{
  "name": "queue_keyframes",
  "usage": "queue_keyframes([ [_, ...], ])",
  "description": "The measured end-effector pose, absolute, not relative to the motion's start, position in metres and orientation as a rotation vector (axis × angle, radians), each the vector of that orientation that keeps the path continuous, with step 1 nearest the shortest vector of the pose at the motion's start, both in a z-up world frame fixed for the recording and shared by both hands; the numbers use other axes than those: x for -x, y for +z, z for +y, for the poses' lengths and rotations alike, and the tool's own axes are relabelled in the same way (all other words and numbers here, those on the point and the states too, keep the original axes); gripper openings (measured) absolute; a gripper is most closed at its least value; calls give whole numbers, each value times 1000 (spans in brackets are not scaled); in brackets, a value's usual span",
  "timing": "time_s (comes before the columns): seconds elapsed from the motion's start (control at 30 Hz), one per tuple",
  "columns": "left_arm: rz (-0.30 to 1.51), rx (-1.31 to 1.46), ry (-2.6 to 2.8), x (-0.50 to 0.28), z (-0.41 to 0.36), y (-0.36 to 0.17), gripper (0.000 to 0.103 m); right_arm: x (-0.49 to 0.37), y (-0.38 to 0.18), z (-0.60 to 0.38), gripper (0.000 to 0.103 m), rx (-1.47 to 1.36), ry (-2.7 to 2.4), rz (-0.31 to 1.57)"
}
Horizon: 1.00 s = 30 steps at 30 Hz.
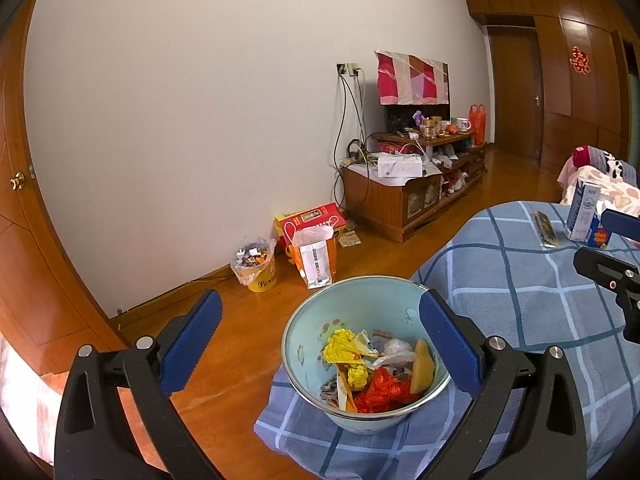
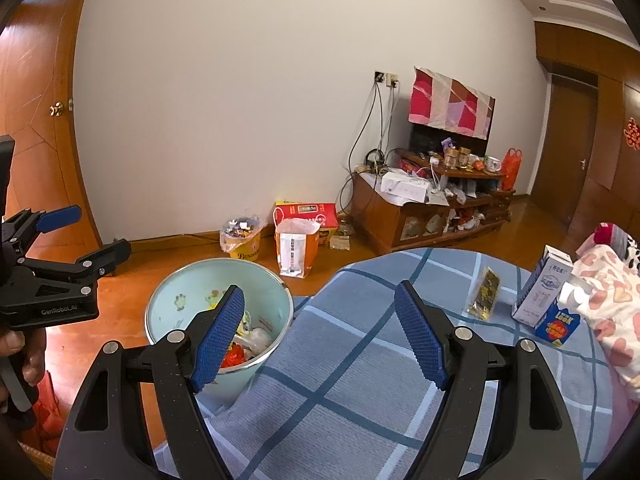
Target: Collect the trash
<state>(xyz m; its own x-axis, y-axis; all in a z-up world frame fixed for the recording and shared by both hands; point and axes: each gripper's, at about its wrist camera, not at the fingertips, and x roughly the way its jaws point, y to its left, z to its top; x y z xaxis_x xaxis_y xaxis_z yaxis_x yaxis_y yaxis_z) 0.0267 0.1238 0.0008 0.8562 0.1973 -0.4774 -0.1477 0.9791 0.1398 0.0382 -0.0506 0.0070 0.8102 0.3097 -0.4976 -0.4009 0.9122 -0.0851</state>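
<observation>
Both my grippers hang empty above the bed. My left gripper (image 1: pixel 320 344) has its blue pads spread wide with nothing between them, over the pale green enamel basin (image 1: pixel 304 332) that sits at the edge of the blue checked bedspread (image 1: pixel 540 300). My right gripper (image 2: pixel 320 336) is also apart and holds nothing; it looks across the spread with the basin down at its left.

The basin already holds crumpled wrappers (image 1: pixel 372 368) — yellow, red and white. Still out on the bedspread are a flat dark-and-gold foil packet (image 2: pixel 485 294), a tall white and blue milk carton (image 2: pixel 544 288) and, touching it, a small blue and yellow box (image 2: pixel 558 326).

I judge I am between drops, about to go for the next piece. The packet is nearest my right gripper — it lies flat, so I would need to come down low and pinch an edge.
</observation>
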Motion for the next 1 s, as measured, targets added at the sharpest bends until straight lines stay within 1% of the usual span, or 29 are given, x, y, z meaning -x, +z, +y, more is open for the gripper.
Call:
queue_keyframes([
  [1.0, 523, -95, 185, -27, 126, -1, 97, -39, 7, -54, 77, 187, 381, 504],
])
